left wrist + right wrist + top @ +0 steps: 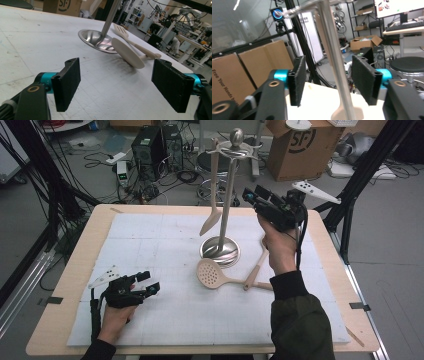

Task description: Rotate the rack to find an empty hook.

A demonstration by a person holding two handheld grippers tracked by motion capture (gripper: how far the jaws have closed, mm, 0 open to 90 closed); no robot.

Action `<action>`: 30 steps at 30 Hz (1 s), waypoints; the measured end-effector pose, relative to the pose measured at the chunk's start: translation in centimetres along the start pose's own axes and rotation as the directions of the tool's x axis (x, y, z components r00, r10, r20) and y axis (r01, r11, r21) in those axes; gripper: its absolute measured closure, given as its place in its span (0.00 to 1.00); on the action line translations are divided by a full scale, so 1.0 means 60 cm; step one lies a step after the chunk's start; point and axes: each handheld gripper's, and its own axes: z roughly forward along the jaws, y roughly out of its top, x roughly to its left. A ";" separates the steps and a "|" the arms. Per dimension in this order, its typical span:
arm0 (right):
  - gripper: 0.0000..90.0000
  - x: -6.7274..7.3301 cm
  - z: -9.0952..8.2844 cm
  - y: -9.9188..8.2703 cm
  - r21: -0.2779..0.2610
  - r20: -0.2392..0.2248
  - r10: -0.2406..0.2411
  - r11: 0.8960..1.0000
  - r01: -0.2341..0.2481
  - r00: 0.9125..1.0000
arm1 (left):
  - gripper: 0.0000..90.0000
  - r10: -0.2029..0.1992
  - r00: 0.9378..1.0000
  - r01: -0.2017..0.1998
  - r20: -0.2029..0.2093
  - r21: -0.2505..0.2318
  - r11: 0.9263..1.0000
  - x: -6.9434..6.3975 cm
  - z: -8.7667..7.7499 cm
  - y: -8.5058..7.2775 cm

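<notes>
Likely light, stiff, slick: skimmer (pixel 211 273) and slotted spatula (pixel 256 266) lie on surface, best pinched mid-handle; right gripper (pixel 248 196) and left gripper (pixel 148 282) both released.

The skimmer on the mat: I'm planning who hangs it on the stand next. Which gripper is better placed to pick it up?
Probably left. The left gripper rests open on the mat, facing the skimmer. The right gripper is raised by the stand's pole.
</notes>
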 end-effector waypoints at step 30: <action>0.47 -0.079 -0.053 -0.069 0.072 0.105 0.029 0.997 -0.037 0.994 | 0.27 -0.024 1.000 0.024 -0.018 -0.020 1.000 0.007 0.000 0.002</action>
